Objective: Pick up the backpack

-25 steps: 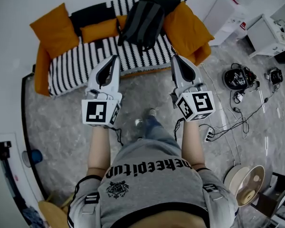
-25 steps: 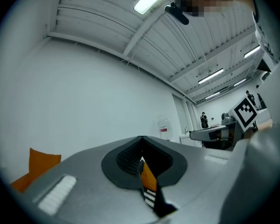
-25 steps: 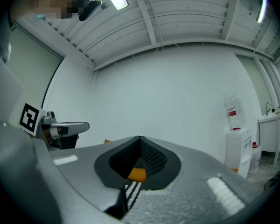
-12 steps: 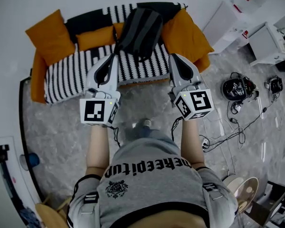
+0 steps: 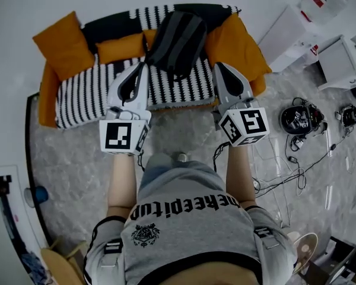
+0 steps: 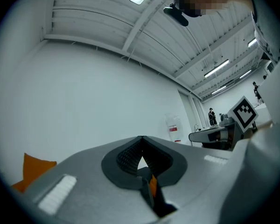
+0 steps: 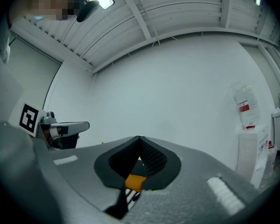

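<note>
Leaning soft dark backpack, stripe-patterned sofa

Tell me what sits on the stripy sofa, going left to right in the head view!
Big orange cushion on the left → small orange cushion → backpack → big orange cushion on the right

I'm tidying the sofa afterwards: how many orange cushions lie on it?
3 orange cushions: one at the sofa's left end, a smaller one left of the backpack, one right of it. The backpack may hide another.
</note>
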The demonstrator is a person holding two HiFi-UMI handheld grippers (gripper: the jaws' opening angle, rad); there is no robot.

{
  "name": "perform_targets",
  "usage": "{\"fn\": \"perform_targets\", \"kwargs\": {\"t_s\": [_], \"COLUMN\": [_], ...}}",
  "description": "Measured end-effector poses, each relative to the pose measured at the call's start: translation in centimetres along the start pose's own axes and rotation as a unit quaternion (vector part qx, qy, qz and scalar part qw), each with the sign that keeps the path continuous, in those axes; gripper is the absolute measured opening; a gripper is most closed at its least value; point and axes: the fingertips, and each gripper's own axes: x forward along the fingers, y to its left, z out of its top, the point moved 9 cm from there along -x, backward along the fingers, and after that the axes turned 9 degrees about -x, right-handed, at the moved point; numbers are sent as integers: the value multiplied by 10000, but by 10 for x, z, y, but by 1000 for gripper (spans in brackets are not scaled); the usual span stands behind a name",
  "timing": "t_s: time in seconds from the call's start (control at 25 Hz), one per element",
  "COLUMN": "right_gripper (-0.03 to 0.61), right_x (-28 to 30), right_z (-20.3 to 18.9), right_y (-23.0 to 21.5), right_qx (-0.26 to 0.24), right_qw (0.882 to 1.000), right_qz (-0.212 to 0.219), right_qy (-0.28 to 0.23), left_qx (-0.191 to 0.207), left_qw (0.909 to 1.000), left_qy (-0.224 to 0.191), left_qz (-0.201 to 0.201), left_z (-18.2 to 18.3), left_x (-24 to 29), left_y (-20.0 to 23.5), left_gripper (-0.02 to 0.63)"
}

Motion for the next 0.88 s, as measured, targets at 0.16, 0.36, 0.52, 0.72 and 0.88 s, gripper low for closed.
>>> {"fn": "perform_targets", "kwargs": {"t_s": [0.16,0.36,0.52,0.72,0.88], "right_gripper": [3,3,3,3,3], "right_x": [9,22,37,62,88], "right_z": [-5,-12,-15,-17,-21], "right_y": [-7,-10,-21,-31,-37], "right_qx": [76,49,47,26,3], "right_qw": [10000,10000,9999,9998,9996], "right_qz": [40,50,-59,-161,-250], "right_qy": [6,58,72,83,120], "left_qx": [-117,-145,-190,-160,-222], "left_qw": [9999,9998,9998,9998,9995], "left_qy": [-8,44,-4,36,52], "left_qz": [114,146,28,-107,-205], "left_z": [-1,-10,-15,-21,-25], "left_x": [6,19,40,67,91], "left_y": [6,18,27,44,65], "left_gripper": [20,20,20,20,20]}}
